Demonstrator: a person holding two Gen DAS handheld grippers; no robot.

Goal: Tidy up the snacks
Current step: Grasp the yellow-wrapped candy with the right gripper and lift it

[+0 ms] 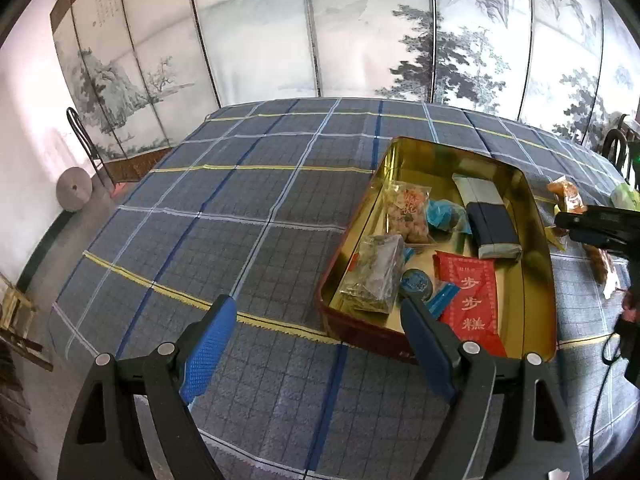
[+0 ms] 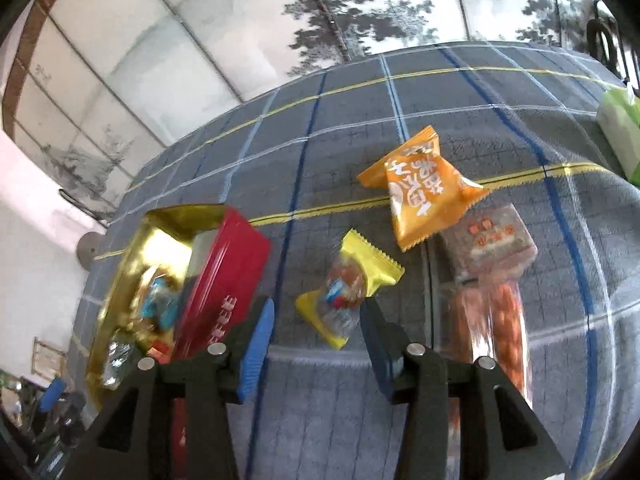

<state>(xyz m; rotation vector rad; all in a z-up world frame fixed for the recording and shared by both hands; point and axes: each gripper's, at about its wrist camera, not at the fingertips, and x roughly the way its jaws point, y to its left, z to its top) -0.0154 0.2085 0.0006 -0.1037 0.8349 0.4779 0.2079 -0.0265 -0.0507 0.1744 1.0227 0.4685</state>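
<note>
A tin box (image 1: 360, 330), red outside and gold inside, stands on the plaid cloth (image 1: 240, 220). It holds a red packet (image 1: 472, 304), a clear bag (image 1: 376, 276), a navy and white pack (image 1: 488, 216), a pink packet (image 1: 408, 212) and a round blue tin (image 1: 416, 282). My left gripper (image 1: 320, 320) hovers open and empty at the box's near left corner. My right gripper (image 2: 318, 320) is open to the right of the tin box (image 2: 224, 272), with nothing between its pads. A yellow packet (image 2: 348, 284) lies on the cloth just ahead of its fingertips.
An orange packet (image 2: 424, 188), a clear pack with a red label (image 2: 488, 240) and a clear bag of orange-red pieces (image 2: 500, 320) lie right of the yellow packet. A green pack (image 2: 620, 136) sits at the far right. A painted folding screen (image 1: 360, 40) stands behind the table.
</note>
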